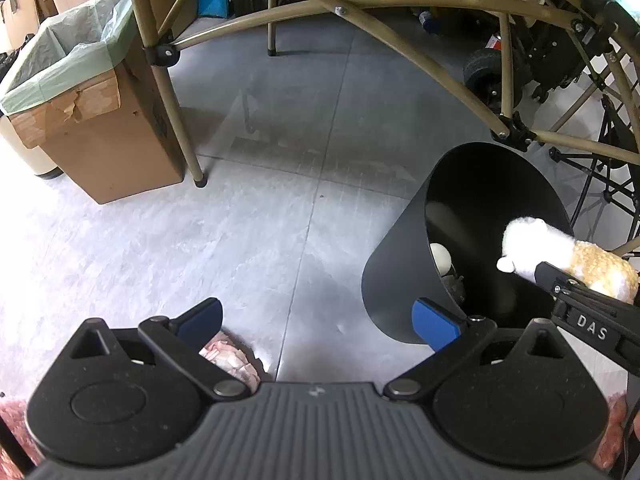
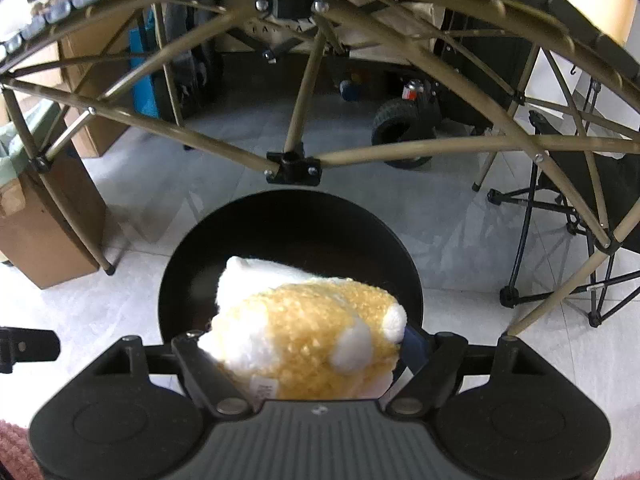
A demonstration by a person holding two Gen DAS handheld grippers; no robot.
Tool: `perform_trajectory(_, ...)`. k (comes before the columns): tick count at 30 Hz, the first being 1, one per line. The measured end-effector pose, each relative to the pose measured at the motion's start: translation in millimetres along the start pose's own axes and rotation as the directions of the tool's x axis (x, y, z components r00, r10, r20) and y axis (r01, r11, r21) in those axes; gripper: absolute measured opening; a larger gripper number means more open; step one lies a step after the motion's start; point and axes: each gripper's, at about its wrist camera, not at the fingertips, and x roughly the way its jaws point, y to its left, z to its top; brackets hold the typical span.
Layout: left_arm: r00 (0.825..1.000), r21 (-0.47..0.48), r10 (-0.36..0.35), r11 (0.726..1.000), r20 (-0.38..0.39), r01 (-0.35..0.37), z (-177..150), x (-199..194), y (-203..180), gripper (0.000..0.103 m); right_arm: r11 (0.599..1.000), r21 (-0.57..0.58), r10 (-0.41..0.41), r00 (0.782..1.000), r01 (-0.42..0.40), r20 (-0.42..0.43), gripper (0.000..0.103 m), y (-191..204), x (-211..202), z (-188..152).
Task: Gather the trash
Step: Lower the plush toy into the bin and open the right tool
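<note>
Folding table frame arches above and beyond the right claw, tan tubes crossing ahead of it; grey tiled floor under everything. Lined cardboard box sits far off to the left of the left claw, well apart from the action. Black round bin is directly ahead of and below the right claw, mouth open toward it; from the left wrist view the same bin lies just ahead-right of the left claw, with a pale ball-like piece already at its bottom, exact item unclear. Right claw is clamped around a plush toy, white and golden-tan, fingers pressed into both its sides; the toy's white front end pokes out beyond the fingertips and hangs over the bin mouth, back end tucked toward the claw body. Left claw stands wide with nothing between its blue pads. Step in hand, I judge: drop the toy in the bin. To do it well: carry the claw a bit further so the whole toy, not only its nose, is inside the rim line, keep clear of the table tube joint just beyond the bin, then spread the fingers fully so the fuzzy fabric does not snag. Left claw could steady the near bin wall if it tips.
</note>
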Motion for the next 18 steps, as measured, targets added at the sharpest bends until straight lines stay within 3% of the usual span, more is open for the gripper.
perform_trajectory(18, 1.000, -0.005, 0.005, 1.000, -0.016, -0.005, -0.9, 4.3, 3.3, 0.103, 1.000, 0.001, 0.015, 0.994, -0.015, -0.108, 0.078, 10.5, 24.2, 3.6)
